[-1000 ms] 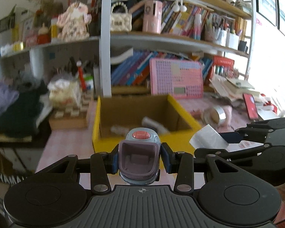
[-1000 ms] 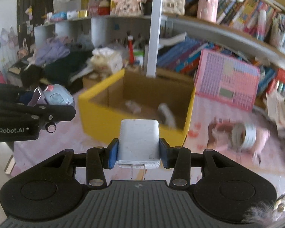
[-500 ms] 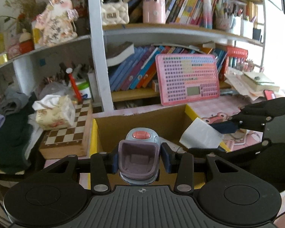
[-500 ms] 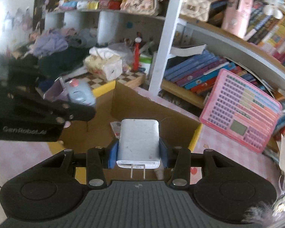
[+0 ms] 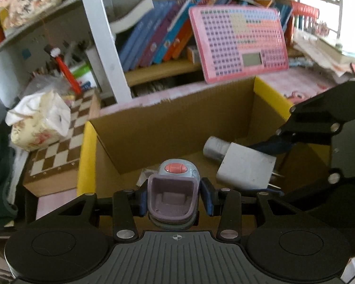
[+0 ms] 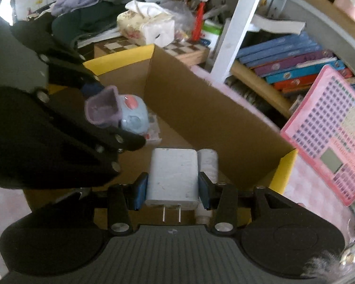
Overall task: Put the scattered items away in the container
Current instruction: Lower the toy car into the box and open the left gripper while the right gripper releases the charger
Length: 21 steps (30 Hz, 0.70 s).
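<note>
Left tool: blue pads pinch a small blue-grey gadget with a mauve open end toward the camera and a coral button on top. Held above the box floor, near the box's left-front part; tool pitched steeply down.

Right tool: blue pads clamp a white charger by its flat sides, two prongs pointing back at the camera. Held over the box interior, pitched steeply down. In the left view the charger hangs to the right of the gadget, just beside it, not touching.

Box: open cardboard carton, brown inside, yellow outside and along the rim; stands on a pink worktop. Contents on the floor:
- white cylinder, lying on its side toward the far right corner, directly under or behind the charger; contact cannot be told.
- small flat packet, printed, partly hidden behind the gadget, toward the left wall.

Both tools sit side by side over the box, left one seen as a dark mass at the left of the right view.

Beyond the box, left: chessboard with a tissue pack resting on it. Dark clothing heaped further left.

Beyond the box, behind: pink keypad toy leaning against the shelf; slanted books on that shelf; white upright post.
</note>
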Each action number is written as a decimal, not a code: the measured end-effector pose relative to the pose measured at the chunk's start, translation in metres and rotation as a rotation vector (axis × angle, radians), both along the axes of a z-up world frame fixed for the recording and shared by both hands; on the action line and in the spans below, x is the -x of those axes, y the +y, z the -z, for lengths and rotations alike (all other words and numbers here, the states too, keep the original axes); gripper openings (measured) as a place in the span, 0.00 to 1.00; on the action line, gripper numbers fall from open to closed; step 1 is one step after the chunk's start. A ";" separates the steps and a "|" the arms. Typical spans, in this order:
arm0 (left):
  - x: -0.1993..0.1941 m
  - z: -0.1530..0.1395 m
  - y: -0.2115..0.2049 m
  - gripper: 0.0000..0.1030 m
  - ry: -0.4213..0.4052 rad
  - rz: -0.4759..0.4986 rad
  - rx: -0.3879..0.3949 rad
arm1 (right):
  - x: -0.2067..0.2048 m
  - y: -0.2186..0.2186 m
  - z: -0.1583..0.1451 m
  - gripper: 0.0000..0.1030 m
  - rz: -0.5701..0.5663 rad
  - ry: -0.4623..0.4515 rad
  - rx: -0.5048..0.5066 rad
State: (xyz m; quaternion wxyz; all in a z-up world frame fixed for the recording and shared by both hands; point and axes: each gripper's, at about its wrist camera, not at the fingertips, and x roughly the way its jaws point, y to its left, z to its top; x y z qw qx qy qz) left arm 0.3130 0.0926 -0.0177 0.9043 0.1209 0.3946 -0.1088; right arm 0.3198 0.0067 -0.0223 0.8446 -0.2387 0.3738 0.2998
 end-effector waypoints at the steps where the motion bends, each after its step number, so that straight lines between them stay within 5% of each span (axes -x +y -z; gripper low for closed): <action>1: -0.001 0.002 -0.001 0.40 0.008 -0.001 -0.006 | -0.001 0.000 0.001 0.41 -0.001 0.012 0.003; 15: -0.001 0.003 0.001 0.43 0.031 -0.017 -0.023 | -0.005 0.002 0.001 0.40 0.009 0.037 -0.008; 21: 0.010 -0.015 0.006 0.61 -0.042 -0.040 -0.004 | 0.002 -0.008 -0.013 0.52 0.047 0.004 -0.070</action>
